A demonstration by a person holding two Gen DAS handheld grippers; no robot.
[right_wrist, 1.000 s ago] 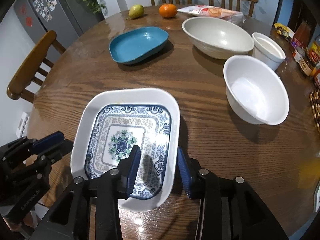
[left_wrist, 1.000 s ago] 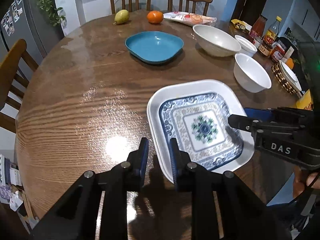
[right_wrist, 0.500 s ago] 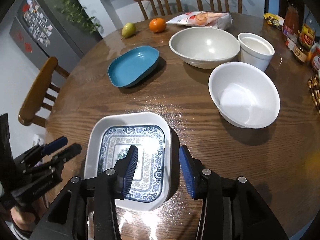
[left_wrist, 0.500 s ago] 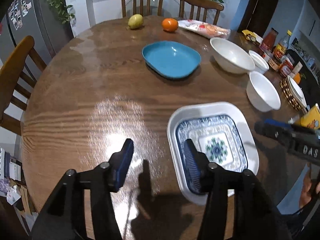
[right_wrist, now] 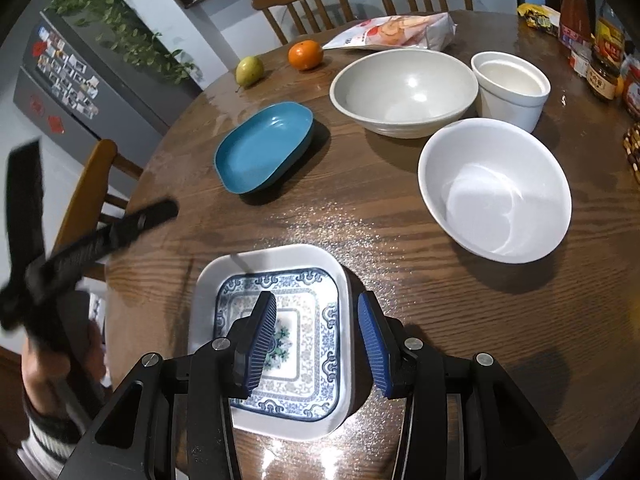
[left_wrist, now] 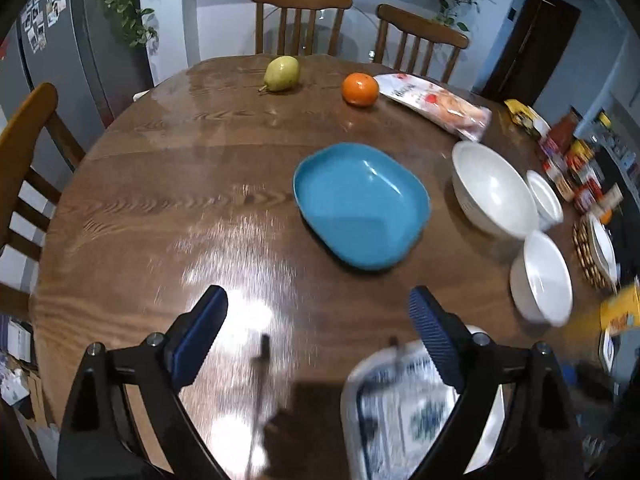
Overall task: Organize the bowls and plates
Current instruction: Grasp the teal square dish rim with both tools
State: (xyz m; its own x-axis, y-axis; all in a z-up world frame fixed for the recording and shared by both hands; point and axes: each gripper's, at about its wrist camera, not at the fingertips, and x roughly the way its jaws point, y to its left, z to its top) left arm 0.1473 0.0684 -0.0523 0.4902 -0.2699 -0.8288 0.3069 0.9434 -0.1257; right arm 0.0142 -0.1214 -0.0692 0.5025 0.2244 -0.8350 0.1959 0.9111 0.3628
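A square white plate with a blue pattern (right_wrist: pixel 304 320) lies flat on the wooden table (right_wrist: pixel 400 240) near its front edge. My right gripper (right_wrist: pixel 318 320) hovers over the plate's right rim, one finger above the pattern and one outside the rim, with no pad touching. My left gripper (left_wrist: pixel 316 312) is off the plate (left_wrist: pixel 416 412), its jaws opening wide over bare table with nothing between them. Its blurred fingers (right_wrist: pixel 132 222) show at the left of the right wrist view. Farther back sit a blue oval plate (left_wrist: pixel 360 204) and three white bowls: large (right_wrist: pixel 404 92), medium (right_wrist: pixel 496 188) and small deep (right_wrist: pixel 510 88).
A pear (left_wrist: pixel 282 74), an orange (left_wrist: pixel 360 89) and a snack bag (left_wrist: pixel 436 104) lie at the far side. Jars and bottles (left_wrist: pixel 576 168) and a woven mat (left_wrist: pixel 588 252) crowd the right edge. Wooden chairs (left_wrist: pixel 300 20) ring the table. A hand (right_wrist: pixel 60 364) holds the left gripper.
My left gripper has let go of the patterned plate's left rim, opened wide and drawn back to the left. The right gripper stays over the plate's right rim, slightly rolled.
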